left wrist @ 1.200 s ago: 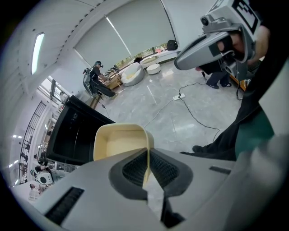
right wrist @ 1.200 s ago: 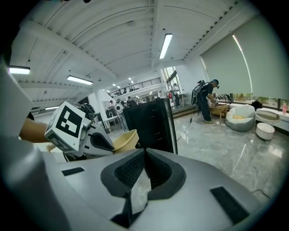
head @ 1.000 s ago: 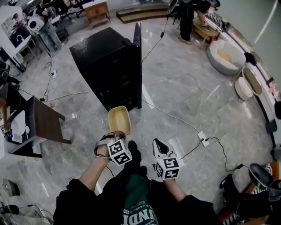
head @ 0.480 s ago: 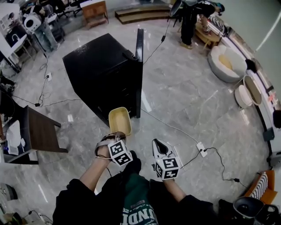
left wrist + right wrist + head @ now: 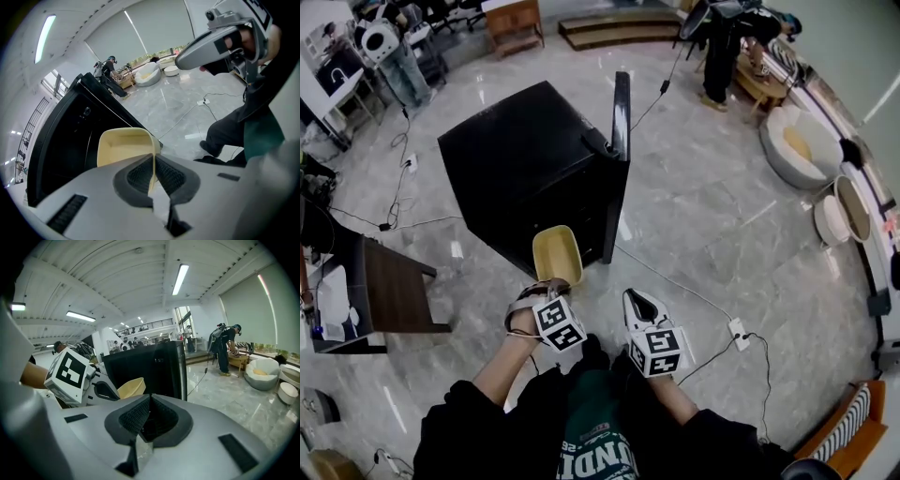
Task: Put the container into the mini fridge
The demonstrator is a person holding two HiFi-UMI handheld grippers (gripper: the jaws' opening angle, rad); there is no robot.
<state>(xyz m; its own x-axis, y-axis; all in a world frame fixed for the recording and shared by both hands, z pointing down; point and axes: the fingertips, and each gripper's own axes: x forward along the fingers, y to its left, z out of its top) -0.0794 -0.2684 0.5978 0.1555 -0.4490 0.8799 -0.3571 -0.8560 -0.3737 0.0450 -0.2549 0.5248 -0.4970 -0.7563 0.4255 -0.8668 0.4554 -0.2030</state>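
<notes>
1. Head view. Your left gripper (image 5: 547,287) carries the container (image 5: 557,253), a pale yellow open tub, out ahead of you. The tub hangs just before the front of the mini fridge (image 5: 525,159), overlapping its lower edge from this angle. The fridge door (image 5: 622,117) stands swung open at the right, seen edge-on. Your right gripper (image 5: 637,304) hovers beside the left one, apart from the tub, with nothing in it. A cable (image 5: 675,277) crosses the floor (image 5: 722,216) to your right, clear of your path to the opening.

2. Left gripper view. The jaws are pinched on the near rim of the container, with the thin wall caught between the ribbed pads. The tub is tipped, and its open side faces the camera. The dark fridge body fills the left of the view, close behind the tub. I cannot see any shelf inside from here.

3. Right gripper view. The jaws are drawn together and nothing sits between them. The fridge and its open door stand straight ahead, and the tub shows at the left in the other gripper.

4. Progress, as I judge it. The grasp, the carry and the door are done. Left to do: push the tub through the opening, set it on a shelf, let go and pull back. Closing the door may follow with your free gripper.
</notes>
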